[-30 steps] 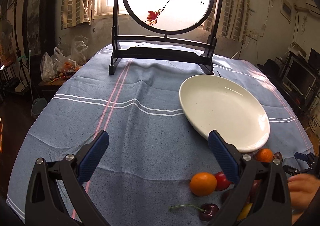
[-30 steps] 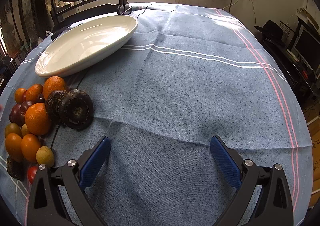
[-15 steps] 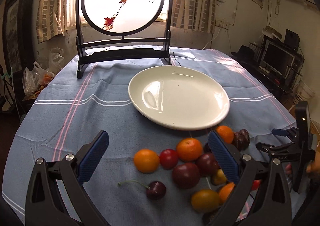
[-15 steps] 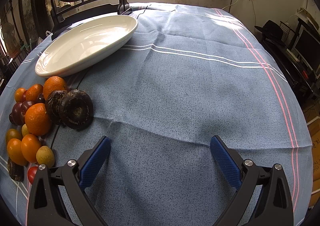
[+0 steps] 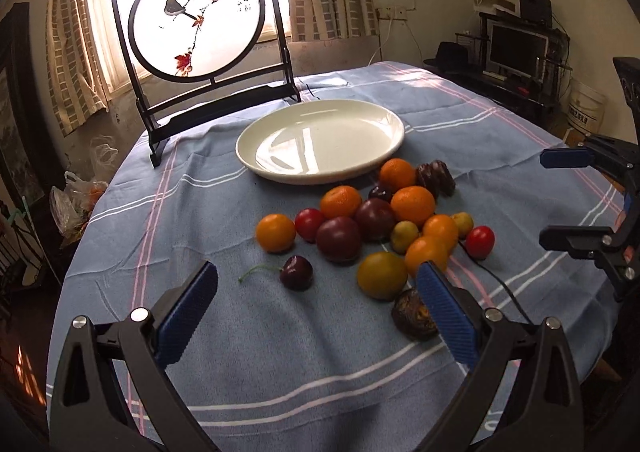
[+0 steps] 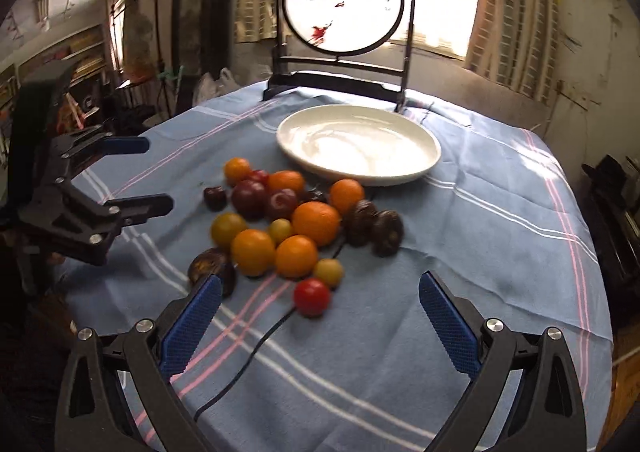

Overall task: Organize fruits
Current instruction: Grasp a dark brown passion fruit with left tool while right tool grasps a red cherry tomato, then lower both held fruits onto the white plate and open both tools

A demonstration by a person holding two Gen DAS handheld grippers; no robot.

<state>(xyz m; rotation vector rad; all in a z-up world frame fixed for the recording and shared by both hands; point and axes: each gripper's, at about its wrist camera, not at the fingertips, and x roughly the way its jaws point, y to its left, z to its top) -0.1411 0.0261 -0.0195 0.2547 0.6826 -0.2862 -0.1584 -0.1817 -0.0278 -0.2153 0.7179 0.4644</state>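
We find both grippers, left [image 5: 316, 292] and right [image 6: 320, 304], gaping empty; cherry [image 5: 296, 272] lies plate-ward [image 5: 256, 140] of left jaws, nearest.

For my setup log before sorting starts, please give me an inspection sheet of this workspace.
Surface: round table under a blue striped cloth, a few wrinkles.
Job's things: empty white ceramic plate; mixed fruit pile on the cloth beside it; stemmed dark cherry apart.
Clutter: nothing seen.
Grippers: left gripper and right gripper open, holding nothing.
Cables: thin black cable across the cloth.
Surroundings: round bird-painted screen in black frame, window, monitor.
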